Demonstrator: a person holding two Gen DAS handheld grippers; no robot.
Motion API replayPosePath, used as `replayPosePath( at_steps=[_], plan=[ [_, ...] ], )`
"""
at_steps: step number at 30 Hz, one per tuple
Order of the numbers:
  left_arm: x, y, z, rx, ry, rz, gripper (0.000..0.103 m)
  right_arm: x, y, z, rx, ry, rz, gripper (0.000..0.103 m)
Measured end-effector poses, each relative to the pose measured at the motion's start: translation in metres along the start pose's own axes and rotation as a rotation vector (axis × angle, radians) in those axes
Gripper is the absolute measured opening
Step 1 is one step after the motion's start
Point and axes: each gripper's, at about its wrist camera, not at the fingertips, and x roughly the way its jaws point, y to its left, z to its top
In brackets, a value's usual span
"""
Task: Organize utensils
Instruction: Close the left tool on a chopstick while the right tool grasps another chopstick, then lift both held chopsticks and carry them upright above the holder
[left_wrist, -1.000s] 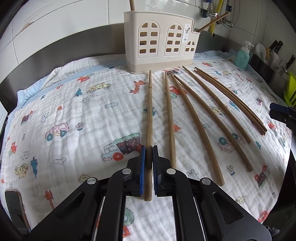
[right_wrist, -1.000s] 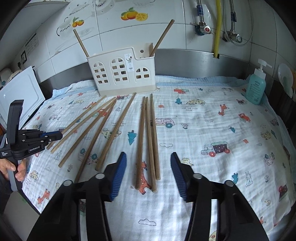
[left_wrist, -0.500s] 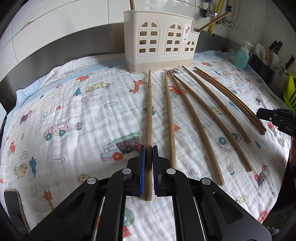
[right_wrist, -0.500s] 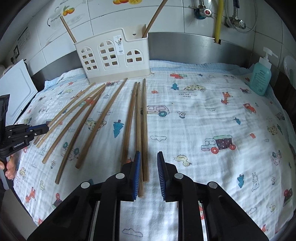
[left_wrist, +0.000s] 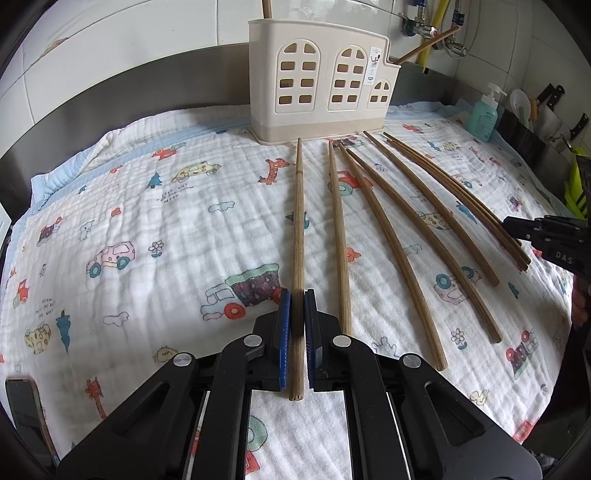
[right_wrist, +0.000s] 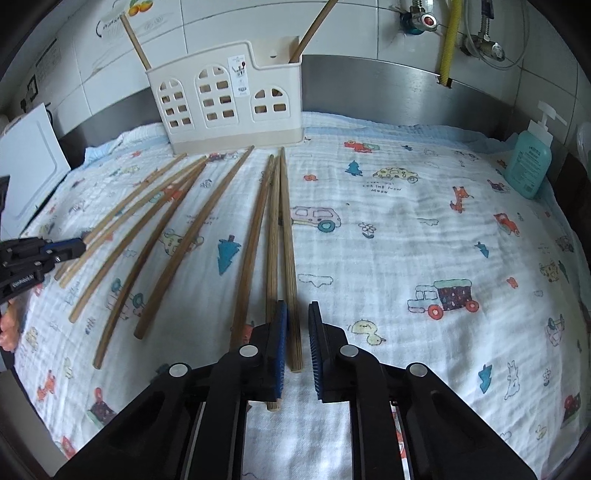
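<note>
Several long wooden chopsticks lie on a printed cloth, pointing toward a cream utensil holder (left_wrist: 321, 77) at the back, which has two chopsticks standing in it. My left gripper (left_wrist: 297, 299) is shut on the leftmost chopstick (left_wrist: 298, 221), near its close end. My right gripper (right_wrist: 297, 314) is narrowly open around the rightmost chopstick (right_wrist: 287, 236) of a close group of three, its pads not touching it. The holder also shows in the right wrist view (right_wrist: 225, 99). Each gripper shows at the edge of the other's view.
A teal soap bottle (right_wrist: 528, 162) stands at the right rear. A white board (right_wrist: 26, 177) leans at the left. Knives and a dark rack (left_wrist: 524, 133) stand at the far right. The steel wall (right_wrist: 388, 88) runs behind the cloth.
My right gripper lowered over the three grouped chopsticks and its jaws narrowed from wide open to a small gap around the rightmost one. My left gripper stayed shut on its chopstick.
</note>
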Motion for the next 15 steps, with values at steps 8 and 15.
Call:
replayPosePath(
  at_steps=[8,15],
  plan=[
    [-0.0001,0.0,-0.0016,-0.006,-0.005,0.005,0.008,-0.0022,0.0015,-0.0034,-0.013,-0.009,-0.007,0.011],
    [-0.0012,0.0044,-0.0032,-0.044,-0.007,-0.017,0.009,-0.004,0.0027,-0.0064,-0.018,-0.025,-0.025,0.007]
  ],
)
